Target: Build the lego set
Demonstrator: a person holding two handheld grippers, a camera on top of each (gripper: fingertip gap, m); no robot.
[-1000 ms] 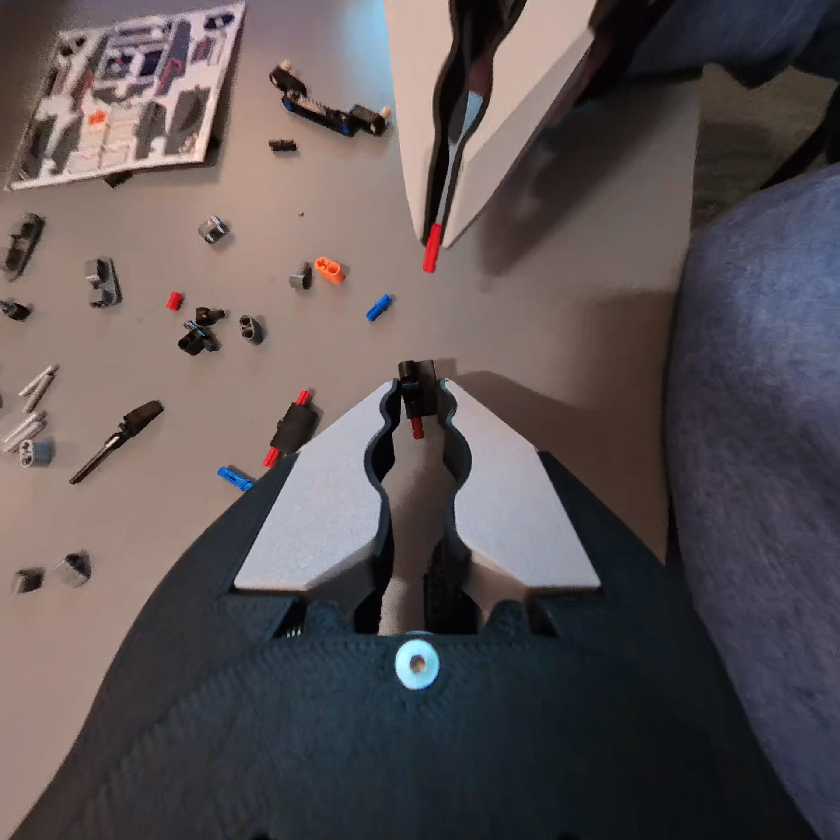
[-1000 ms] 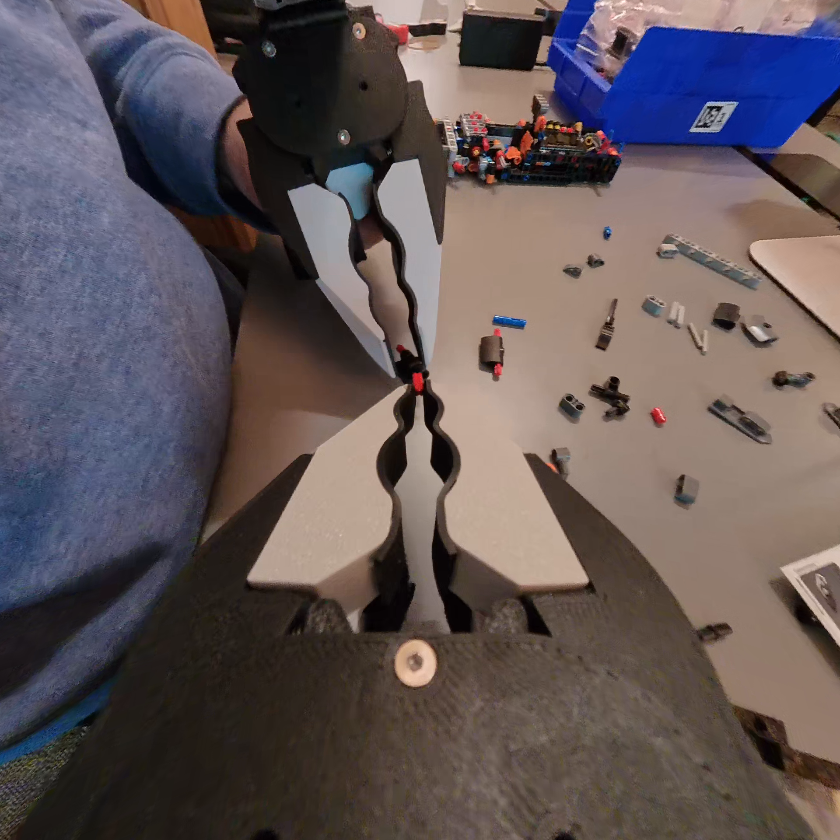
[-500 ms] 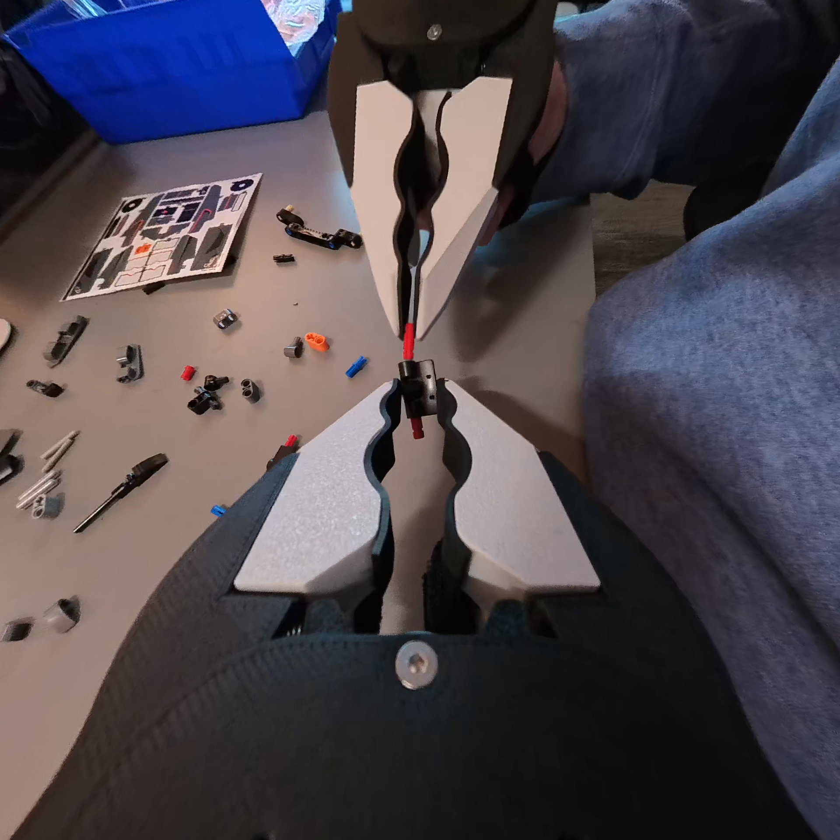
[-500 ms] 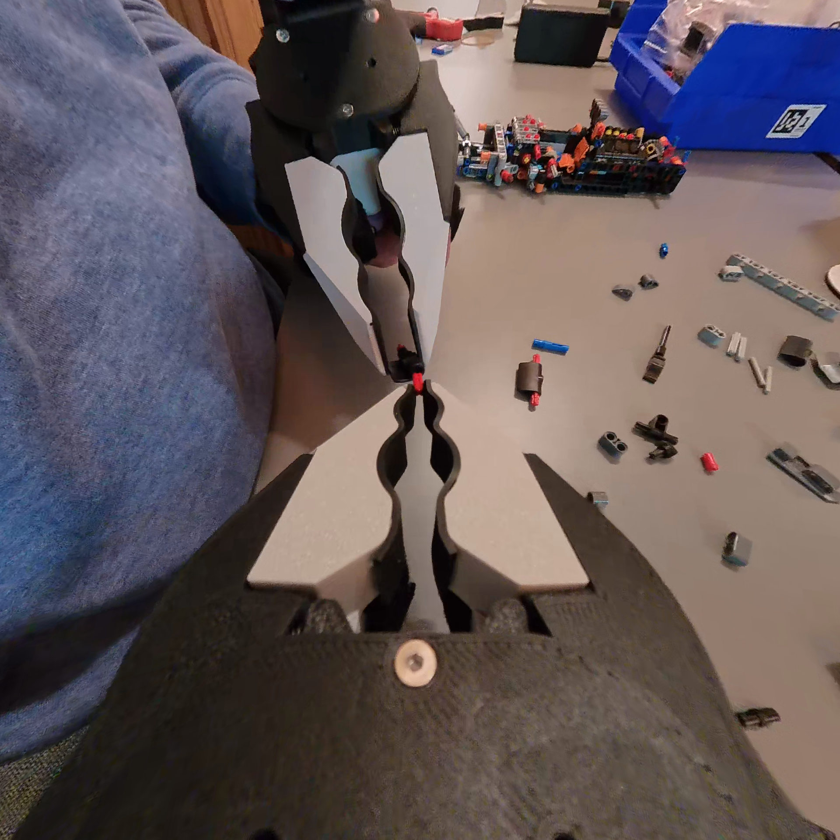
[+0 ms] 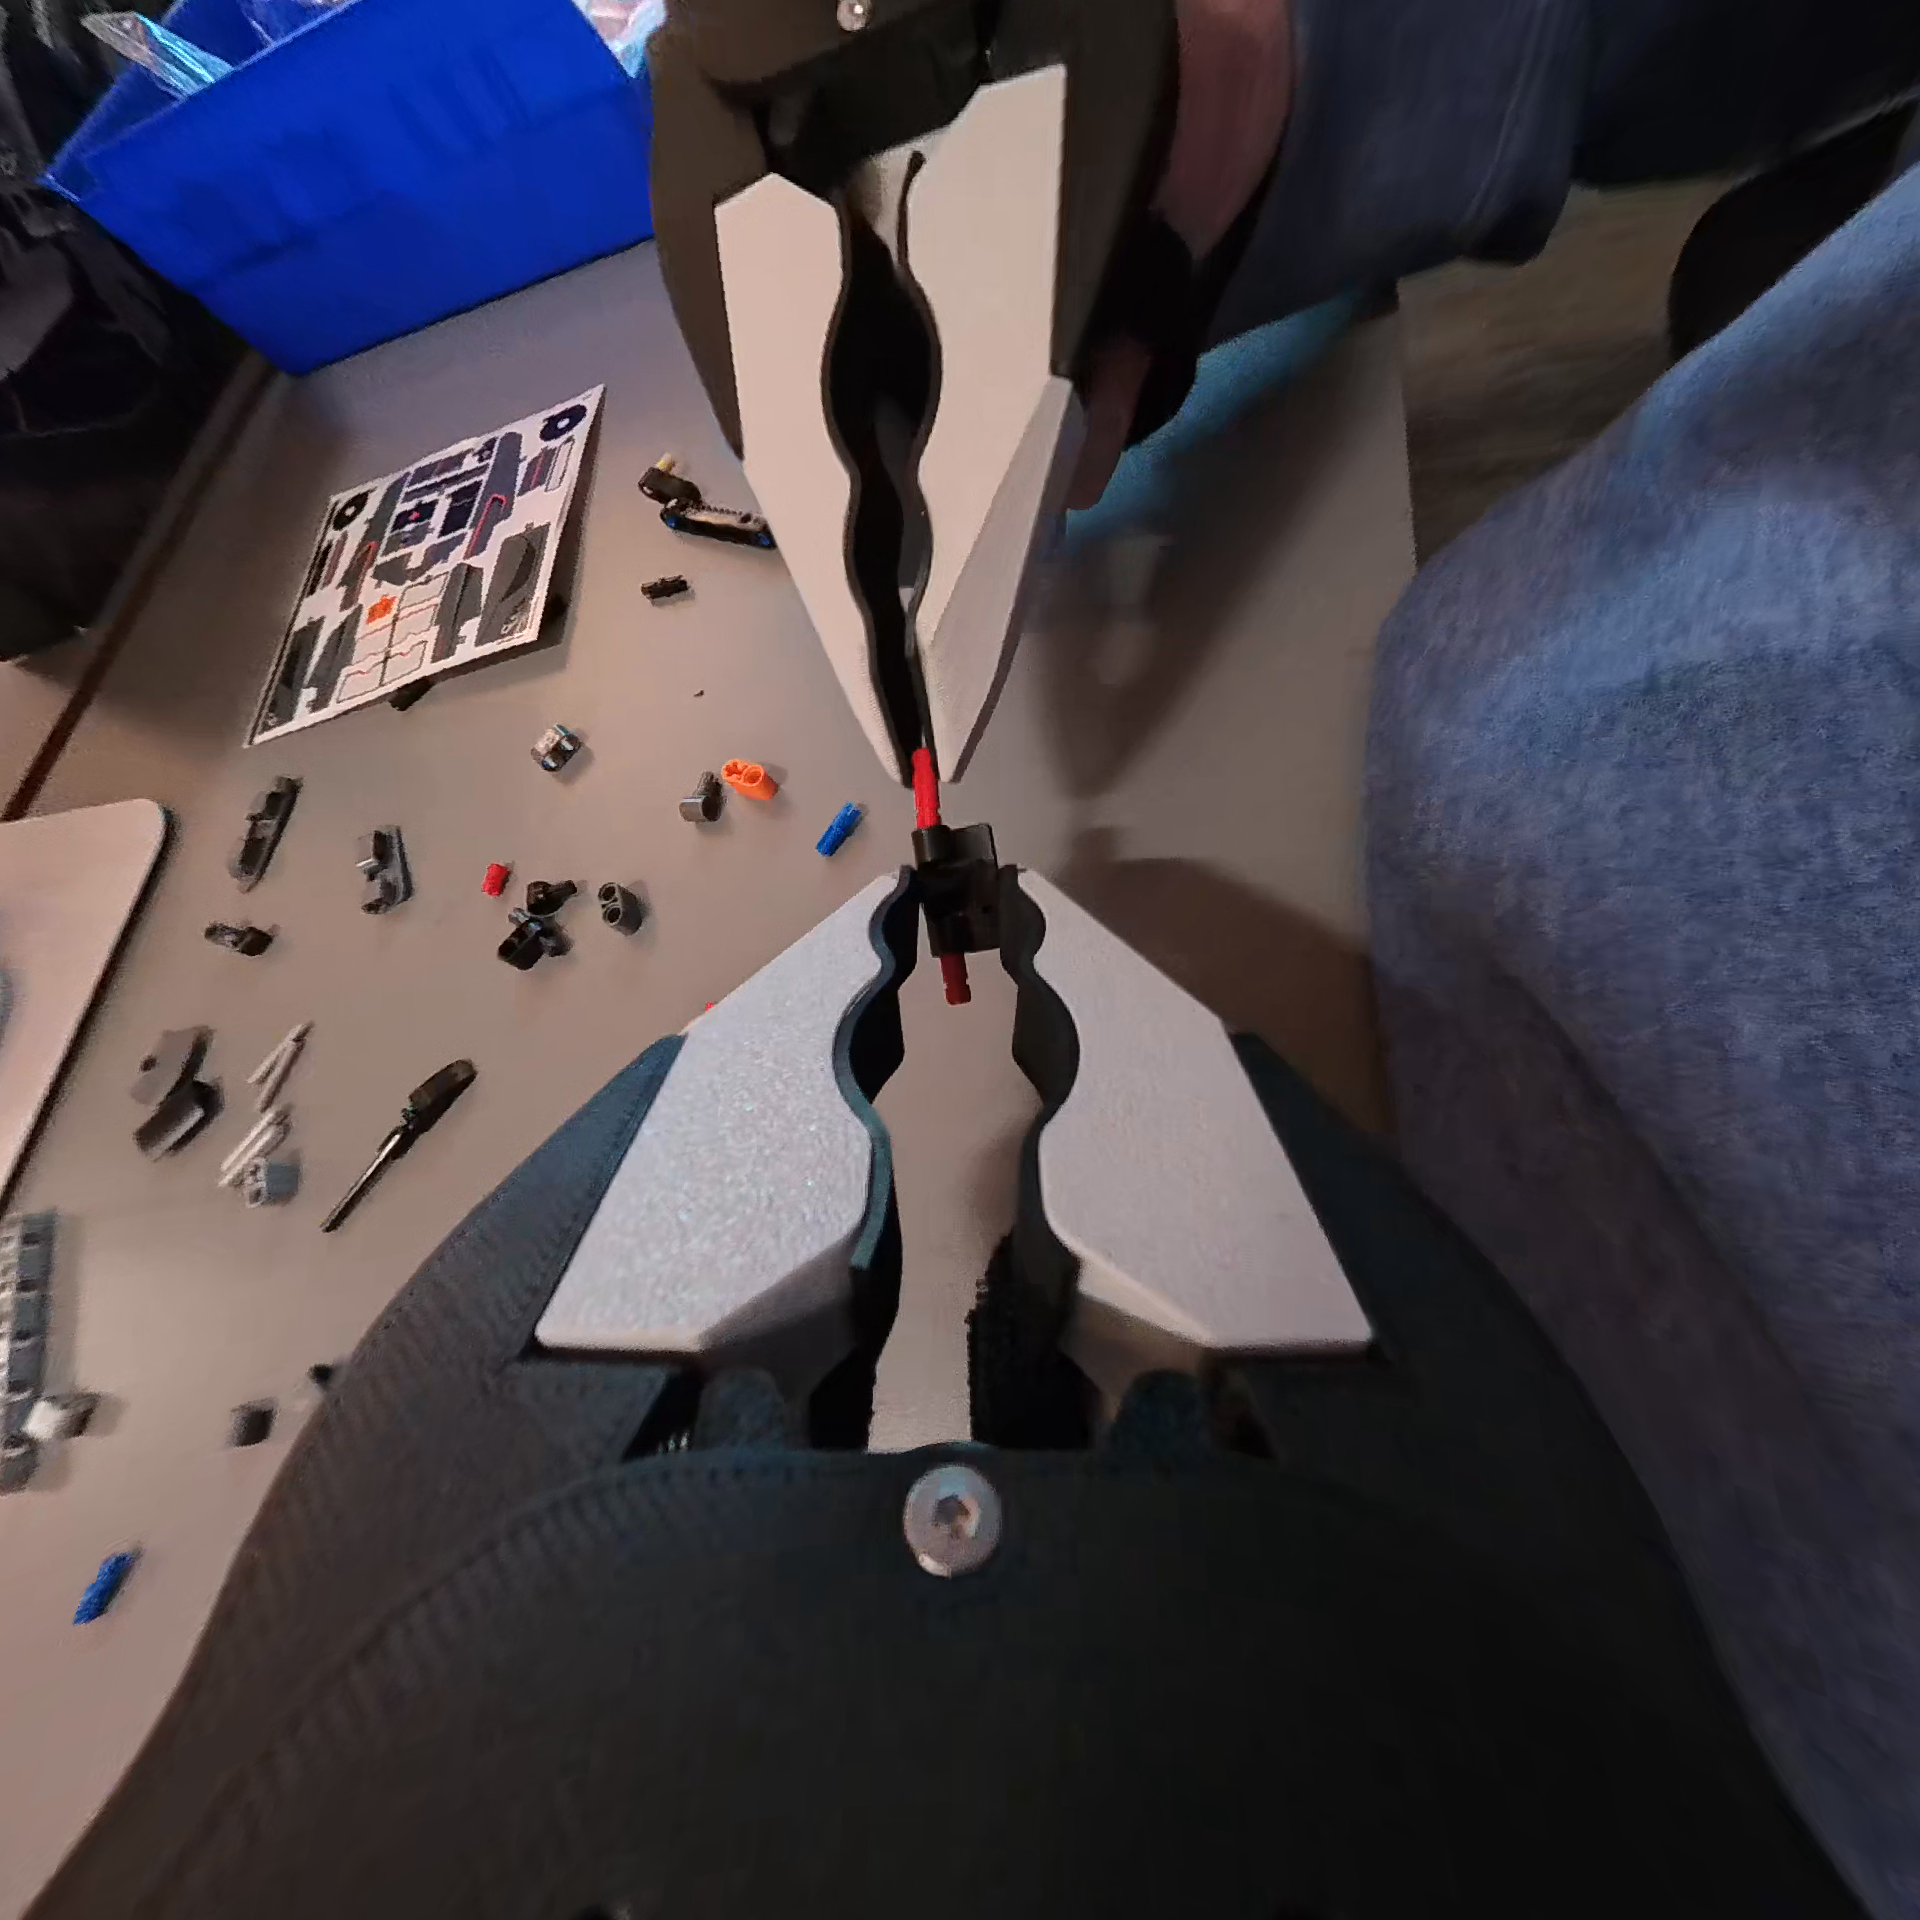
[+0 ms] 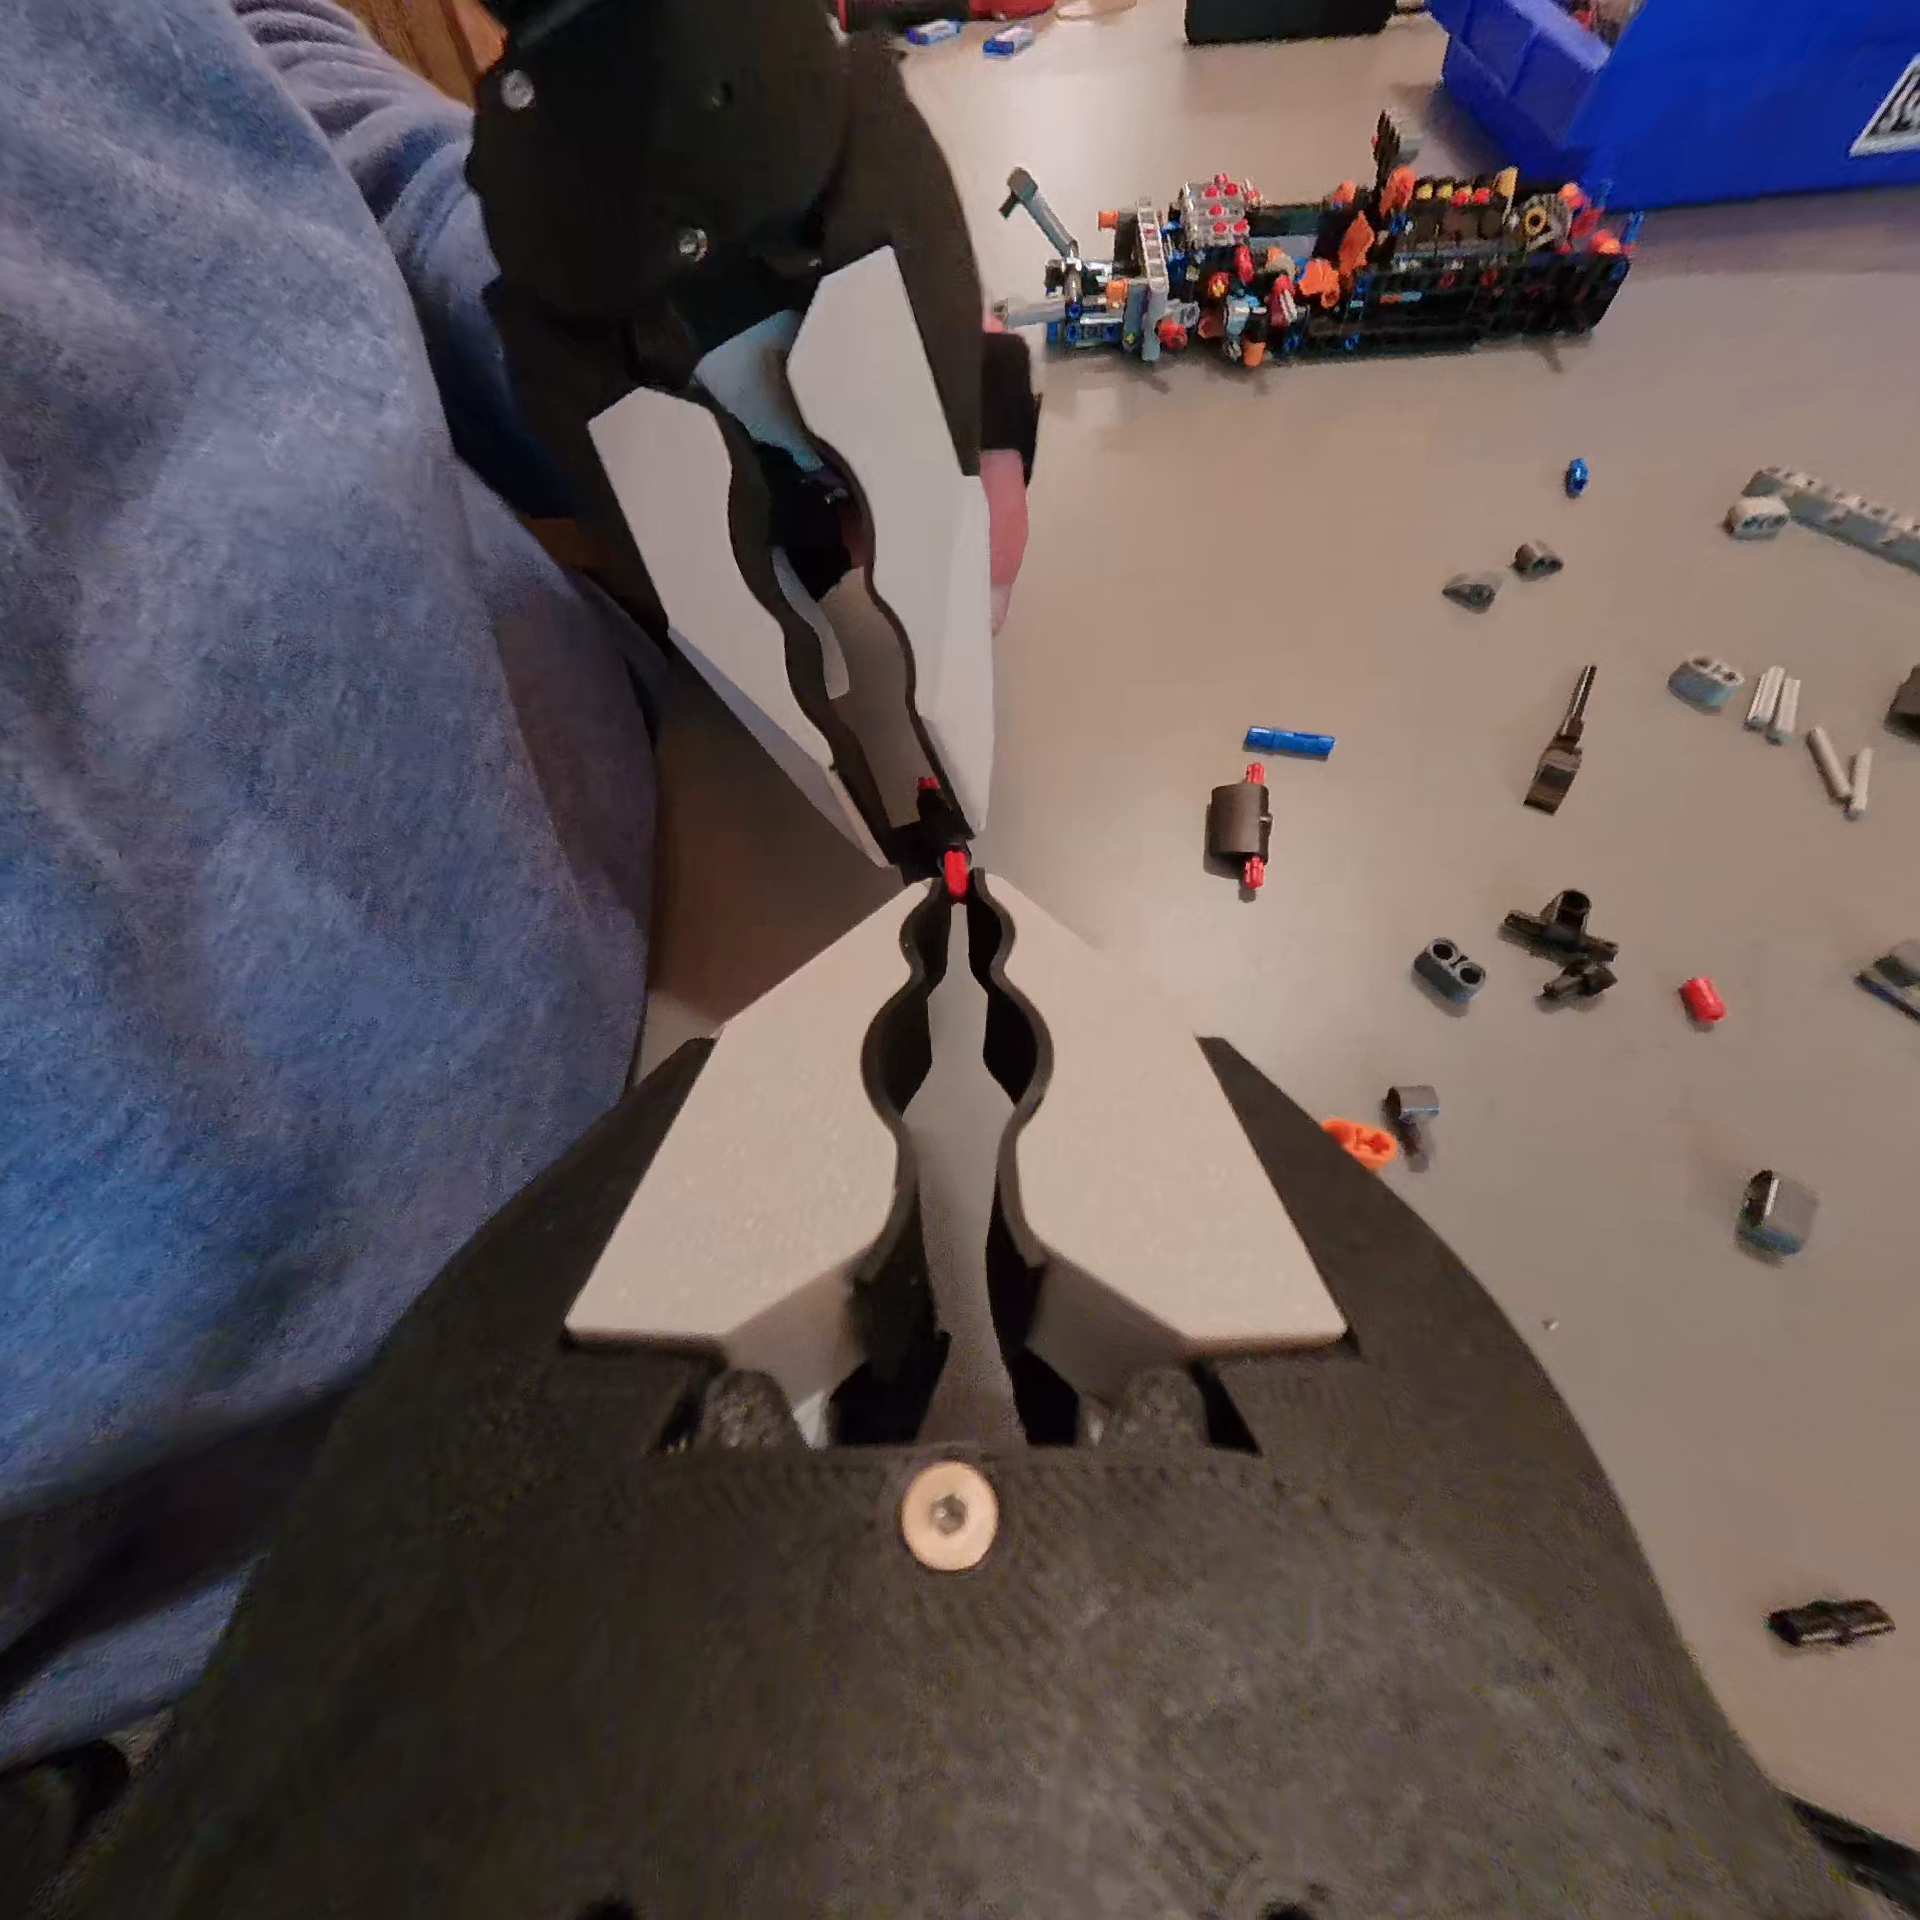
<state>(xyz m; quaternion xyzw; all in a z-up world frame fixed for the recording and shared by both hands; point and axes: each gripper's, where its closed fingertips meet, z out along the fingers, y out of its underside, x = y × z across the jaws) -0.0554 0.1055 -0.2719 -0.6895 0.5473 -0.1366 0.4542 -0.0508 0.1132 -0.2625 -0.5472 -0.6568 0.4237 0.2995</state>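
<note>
My left gripper [image 5: 958, 891] is shut on a small black connector [image 5: 961, 894] with a red pin [image 5: 952, 977] sticking out of its near end. My right gripper [image 6: 954, 896] is shut on a red pin [image 6: 954, 871]. In the left wrist view that pin [image 5: 924, 784] points down from the right gripper's tips [image 5: 921, 756] and its end meets the top of the black connector. In the right wrist view the left gripper [image 6: 928, 831] comes from above with the connector [image 6: 935, 826] at its tips. Both are held above the table's near edge, beside a person's blue sleeve.
Loose pieces lie on the grey table: an orange piece [image 5: 750, 779], blue pins [image 5: 837, 828], a black piece with red pins [image 6: 1241, 821], a black axle [image 5: 400, 1138]. A sticker sheet [image 5: 436, 566], a blue bin [image 5: 343, 177] and a partly built model [image 6: 1340, 275] are farther back. Both grippers' tips are close together, under 4 cm apart. It is some 10 cm from my right tips to the orange piece [image 5: 750, 779].
The two grippers have closed the gap: the red pin in my right gripper has come down to the black connector in my left, from apart a second ago to touching now.
</note>
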